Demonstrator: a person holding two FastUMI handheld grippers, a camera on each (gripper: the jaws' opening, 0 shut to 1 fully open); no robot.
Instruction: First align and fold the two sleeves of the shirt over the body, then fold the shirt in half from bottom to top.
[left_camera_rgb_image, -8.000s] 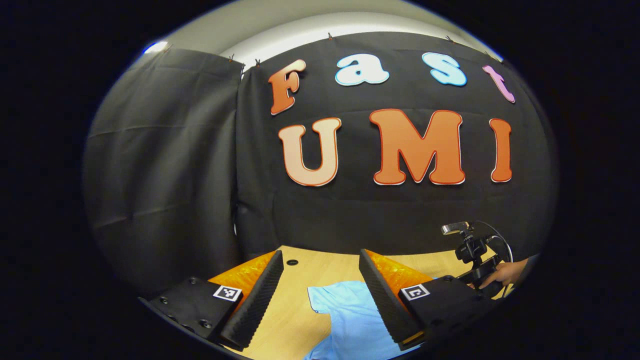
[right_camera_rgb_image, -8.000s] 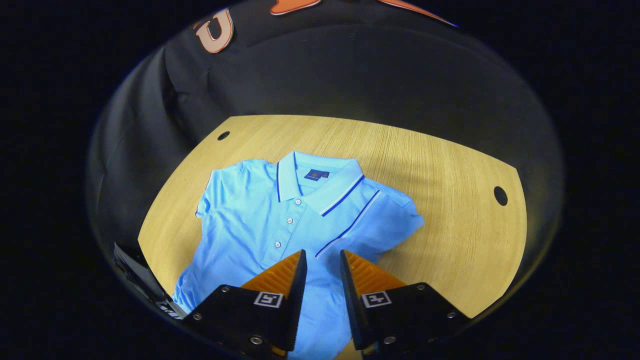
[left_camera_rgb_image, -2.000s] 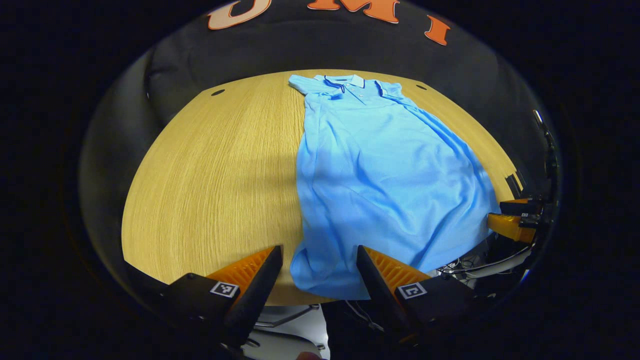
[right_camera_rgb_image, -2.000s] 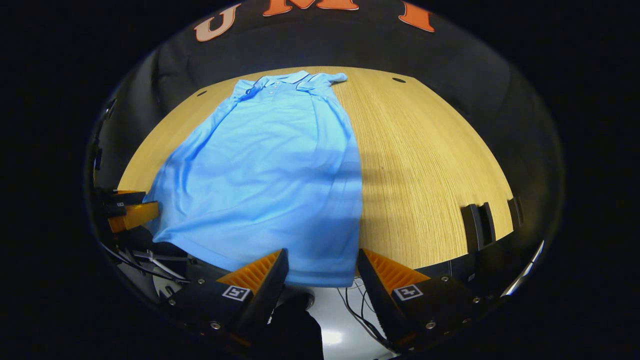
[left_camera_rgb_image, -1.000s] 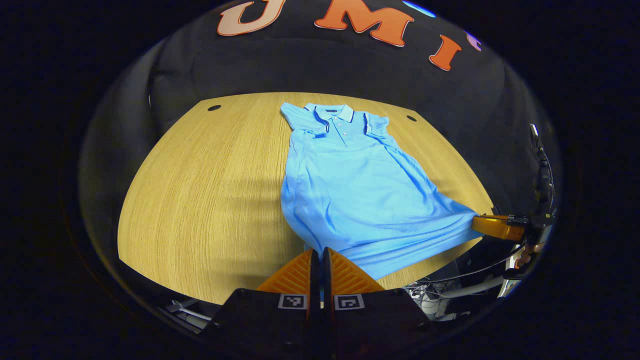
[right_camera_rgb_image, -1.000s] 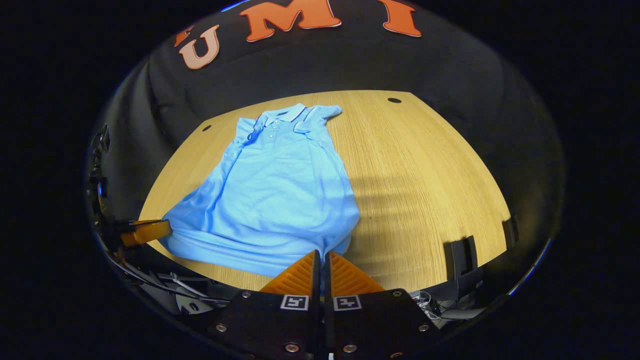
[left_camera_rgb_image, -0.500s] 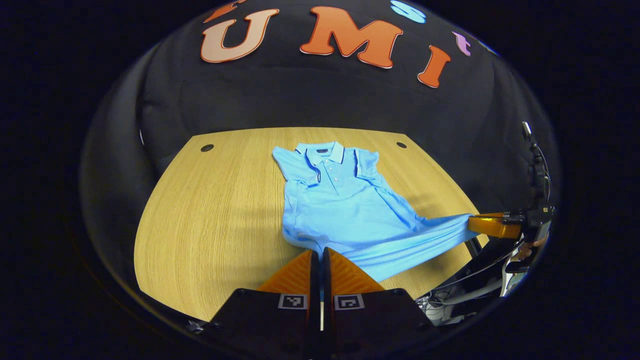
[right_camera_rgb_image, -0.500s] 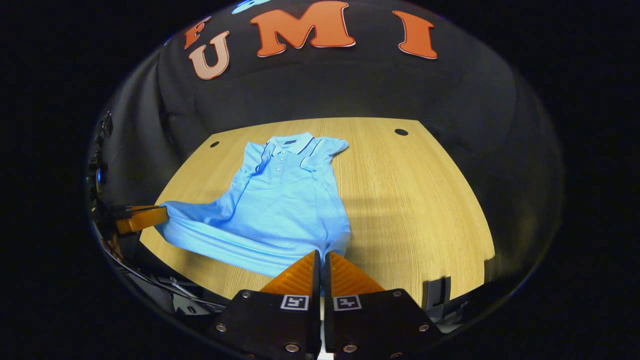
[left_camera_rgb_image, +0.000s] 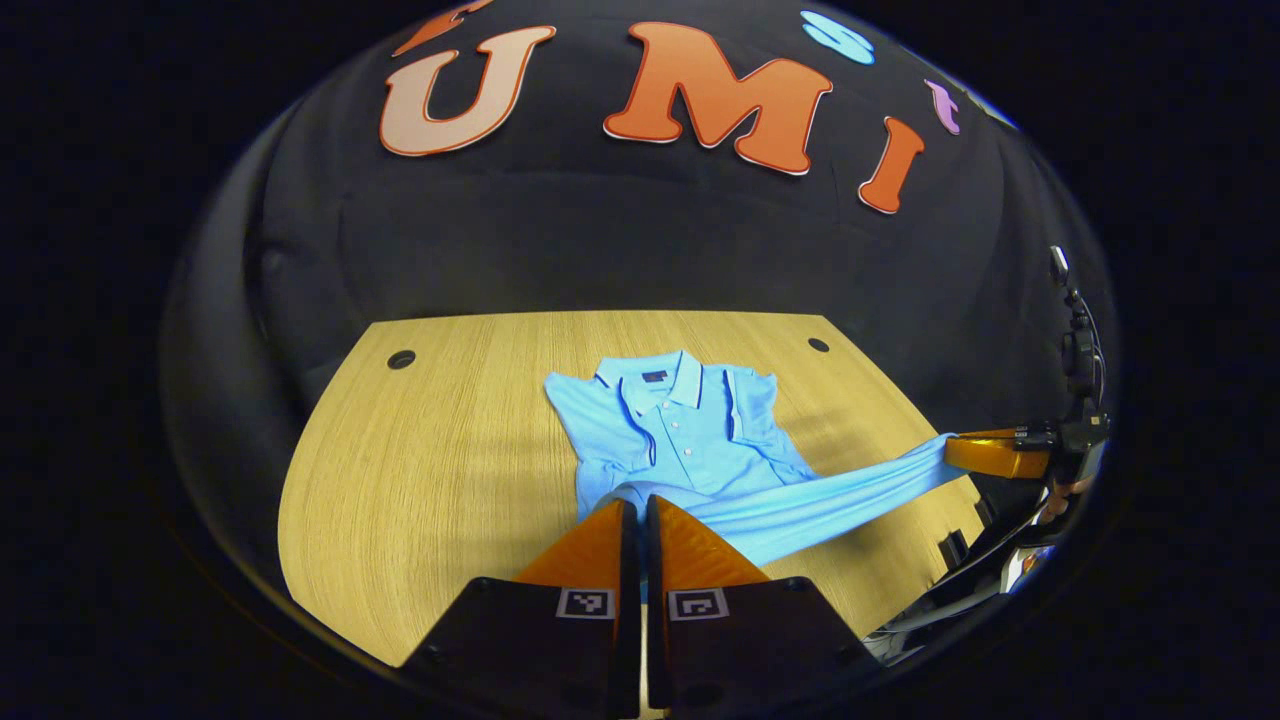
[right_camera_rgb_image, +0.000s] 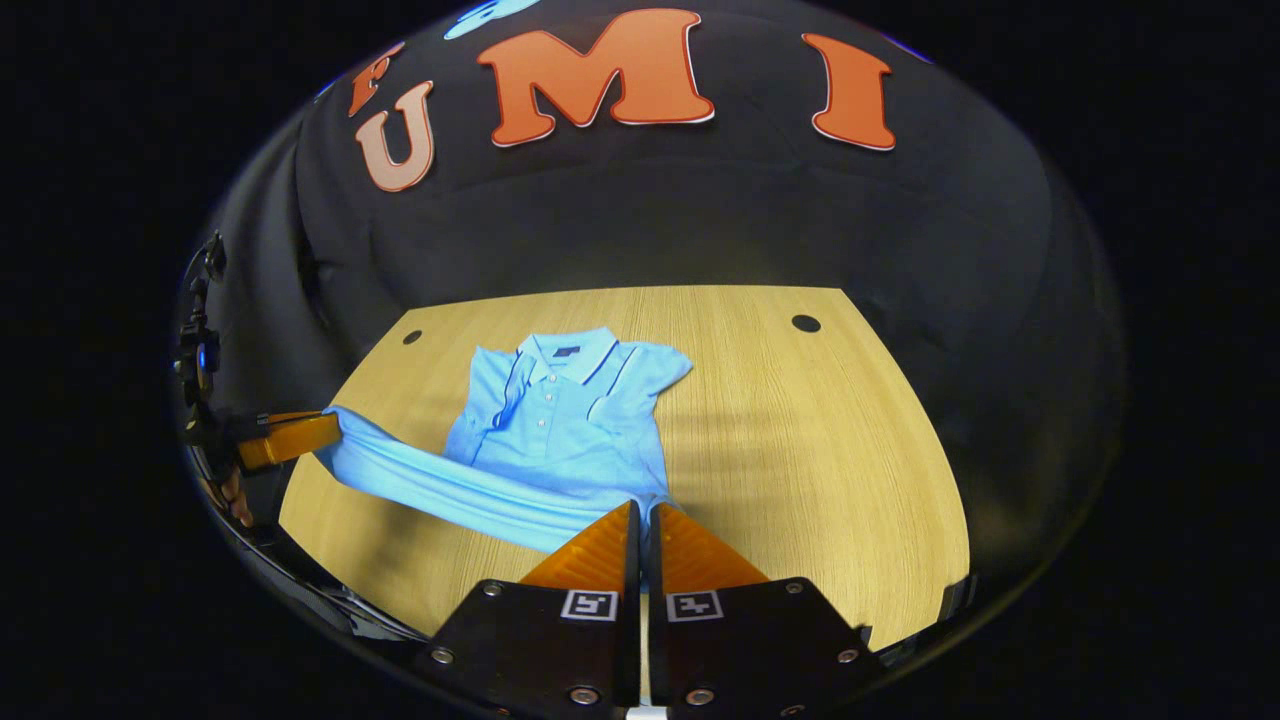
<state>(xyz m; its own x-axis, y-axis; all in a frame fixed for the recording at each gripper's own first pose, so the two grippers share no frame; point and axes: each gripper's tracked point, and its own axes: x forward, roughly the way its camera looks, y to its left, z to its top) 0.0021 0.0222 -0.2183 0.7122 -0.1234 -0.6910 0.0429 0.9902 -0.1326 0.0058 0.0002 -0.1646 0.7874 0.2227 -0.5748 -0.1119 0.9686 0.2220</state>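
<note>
- Now the left hand-held gripper (left_camera_rgb_image: 633, 510), at 6 o'clock in the left gripper view, has its fingers pinched tight on the hem of the light blue shirt (left_camera_rgb_image: 680, 440).
- Over at 6 o'clock in the right gripper view, the right hand-held gripper (right_camera_rgb_image: 640, 515) is clamped on the hem's other corner.
- Between them the hem hangs lifted and stretched above the wooden table (left_camera_rgb_image: 430, 470).
- Collar and folded sleeves lie flat toward 12 o'clock, by the black cloth wall (right_camera_rgb_image: 700, 220).

both views look forward from above the table's (left_camera_rgb_image: 430, 470) near edge, sharing it.
</note>
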